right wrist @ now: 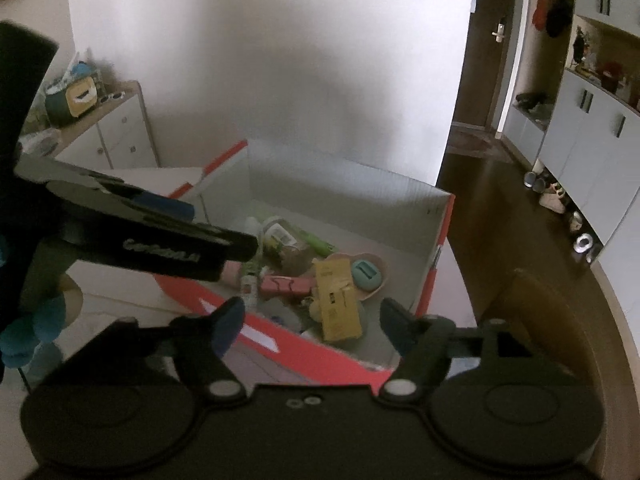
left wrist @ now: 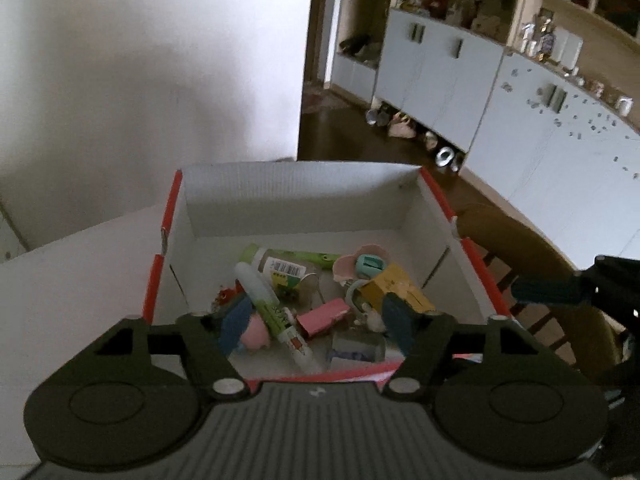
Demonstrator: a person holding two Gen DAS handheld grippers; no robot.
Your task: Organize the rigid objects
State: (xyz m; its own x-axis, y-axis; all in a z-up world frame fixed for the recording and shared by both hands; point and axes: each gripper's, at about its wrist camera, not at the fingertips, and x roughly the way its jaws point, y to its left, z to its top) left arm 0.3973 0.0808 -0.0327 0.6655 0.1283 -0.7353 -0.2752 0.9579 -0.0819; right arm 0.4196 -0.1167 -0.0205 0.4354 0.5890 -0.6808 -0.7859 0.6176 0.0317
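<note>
A white cardboard box with red edges stands open on the table and holds several small items. Among them are a yellow carton, a pink binder clip, a white-and-green marker, a green tube, a teal sharpener on a pink dish, and a pink toy. My left gripper hangs open above the box's near side with nothing between its fingers. My right gripper is open and empty over the near red edge.
The box rests on a white table. A wooden chair stands right of the box. Pale cabinets with shoes beneath line the right wall. A white drawer unit stands at the back left.
</note>
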